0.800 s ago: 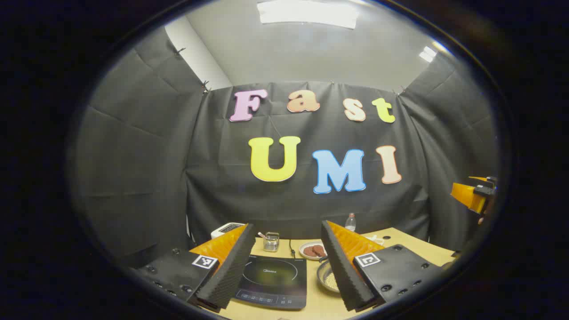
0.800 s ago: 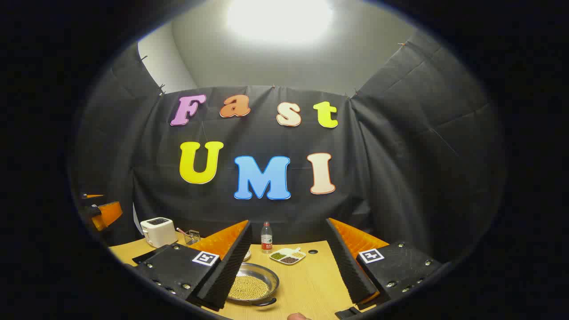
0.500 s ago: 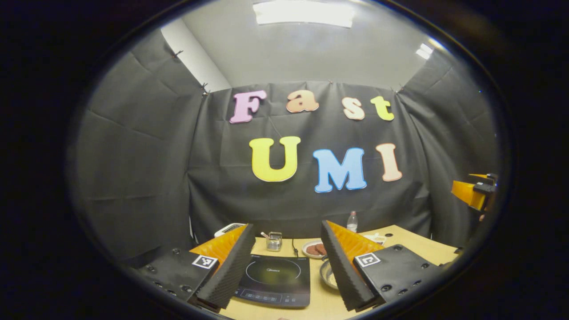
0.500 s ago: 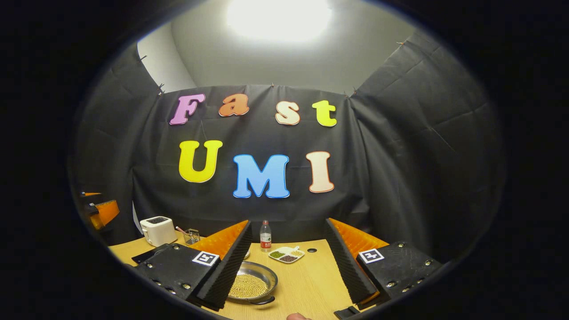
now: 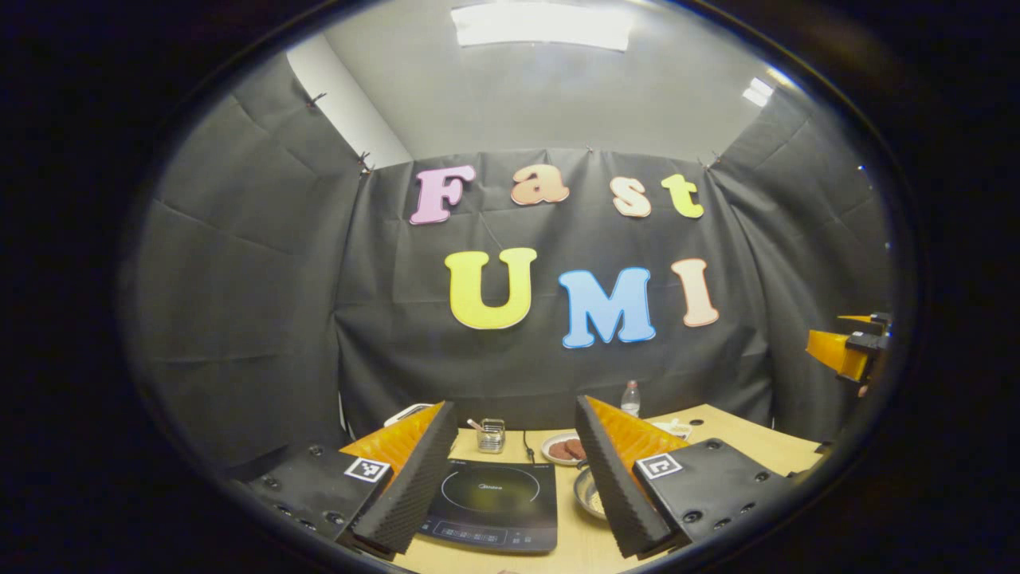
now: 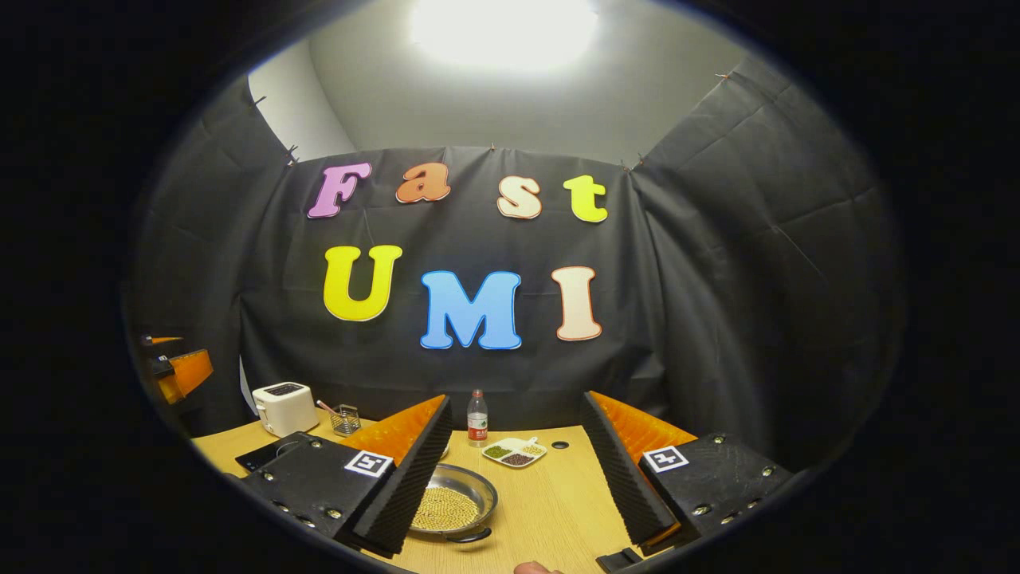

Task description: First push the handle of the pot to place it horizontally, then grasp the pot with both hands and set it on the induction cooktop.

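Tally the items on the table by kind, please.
Cooktop: 1
Pot: 1
Toaster: 1
Bottle: 1
Wire basket: 1
Divided dish: 1
Plate: 1
Total: 7

Silver pot (image 6: 454, 505), black induction cooktop (image 5: 490, 505), white toaster (image 6: 283, 407), tan table (image 6: 550, 502)

- Shallow round steel pot (image 6: 453, 505): filled with small yellowish grains, upright on the wooden table; a dark handle projects from its near rim.
- Flat black glass induction cooktop (image 5: 492, 505): lies on the table, just left of the pot; its surface is bare.
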The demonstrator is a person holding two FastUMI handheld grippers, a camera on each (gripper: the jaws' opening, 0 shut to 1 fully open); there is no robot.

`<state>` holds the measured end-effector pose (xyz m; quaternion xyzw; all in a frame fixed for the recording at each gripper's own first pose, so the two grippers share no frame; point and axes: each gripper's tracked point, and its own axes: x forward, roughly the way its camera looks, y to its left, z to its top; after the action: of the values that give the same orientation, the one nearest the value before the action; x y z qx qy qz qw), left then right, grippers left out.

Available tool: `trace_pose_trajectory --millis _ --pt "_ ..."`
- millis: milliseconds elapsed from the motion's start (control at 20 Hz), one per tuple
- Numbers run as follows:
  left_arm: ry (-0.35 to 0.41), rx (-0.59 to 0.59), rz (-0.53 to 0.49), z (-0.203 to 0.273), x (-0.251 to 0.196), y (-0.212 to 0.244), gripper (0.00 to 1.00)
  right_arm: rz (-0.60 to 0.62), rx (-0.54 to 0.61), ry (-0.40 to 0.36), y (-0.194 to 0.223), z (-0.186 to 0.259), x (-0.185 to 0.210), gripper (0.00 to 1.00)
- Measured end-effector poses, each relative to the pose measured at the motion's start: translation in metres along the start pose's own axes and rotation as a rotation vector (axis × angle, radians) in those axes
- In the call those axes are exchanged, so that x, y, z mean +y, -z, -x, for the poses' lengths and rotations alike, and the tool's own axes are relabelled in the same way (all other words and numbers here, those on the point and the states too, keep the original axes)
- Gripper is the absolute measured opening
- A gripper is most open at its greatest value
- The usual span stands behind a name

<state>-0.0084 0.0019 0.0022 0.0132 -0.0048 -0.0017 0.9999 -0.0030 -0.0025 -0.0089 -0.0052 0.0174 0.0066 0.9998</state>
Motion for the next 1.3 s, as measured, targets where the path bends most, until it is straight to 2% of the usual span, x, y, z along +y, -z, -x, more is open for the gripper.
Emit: trace_pose_trajectory --millis 350,600,650,700,800,850,900,950,1050,1100,1150,1200,1250,1300 --pt "0.001 0.001 -0.005 -0.006 0.004 0.0 0.99 -0.005 0.03 -0.012 0.007 -0.005 0.004 0.98" --pt "-0.002 -0.003 -0.005 -0.009 0.008 -0.001 0.94 -0.009 0.043 -0.01 0.009 -0.008 0.005 0.98" --pt "-0.003 -0.004 -0.005 -0.01 0.01 0.0 0.94 -0.006 0.045 -0.008 0.008 -0.009 0.008 0.95" --pt "-0.003 -0.005 -0.005 -0.01 0.011 0.0 0.94 -0.006 0.045 -0.011 0.009 -0.008 0.009 0.86" --pt "-0.005 -0.004 -0.005 -0.011 0.015 0.0 0.99 -0.004 0.05 -0.019 0.01 -0.01 0.014 0.79" --pt "-0.005 -0.003 -0.004 -0.011 0.016 0.002 0.99 0.0 0.051 -0.019 0.011 -0.008 0.015 0.79" --pt "-0.008 -0.002 -0.003 -0.012 0.018 0.004 0.97 0.005 0.044 -0.01 0.009 -0.009 0.014 0.67" --pt "-0.008 -0.002 -0.003 -0.011 0.021 0.004 0.96 0.005 0.045 -0.016 0.01 -0.008 0.017 0.6" --pt "-0.009 0.0 -0.001 -0.011 0.025 0.006 0.94 0.012 0.045 -0.017 0.011 -0.009 0.02 0.6" --pt "-0.011 -0.001 -0.001 -0.012 0.028 0.005 0.99 0.009 0.051 -0.035 0.011 -0.011 0.028 0.49" --pt "-0.012 -0.003 -0.001 -0.013 0.032 0.005 0.99 0.01 0.056 -0.035 0.012 -0.007 0.03 0.49" --pt "-0.012 -0.006 -0.002 -0.013 0.034 0.004 0.99 0.016 0.046 -0.001 0.009 -0.014 0.026 0.34" --pt "-0.013 -0.01 -0.005 -0.013 0.038 0.003 0.99 0.008 0.043 -0.01 0.004 -0.008 0.031 0.19" --pt "-0.016 -0.013 -0.009 -0.014 0.042 0.002 0.99 -0.004 0.053 -0.039 0.007 -0.01 0.038 0.11"
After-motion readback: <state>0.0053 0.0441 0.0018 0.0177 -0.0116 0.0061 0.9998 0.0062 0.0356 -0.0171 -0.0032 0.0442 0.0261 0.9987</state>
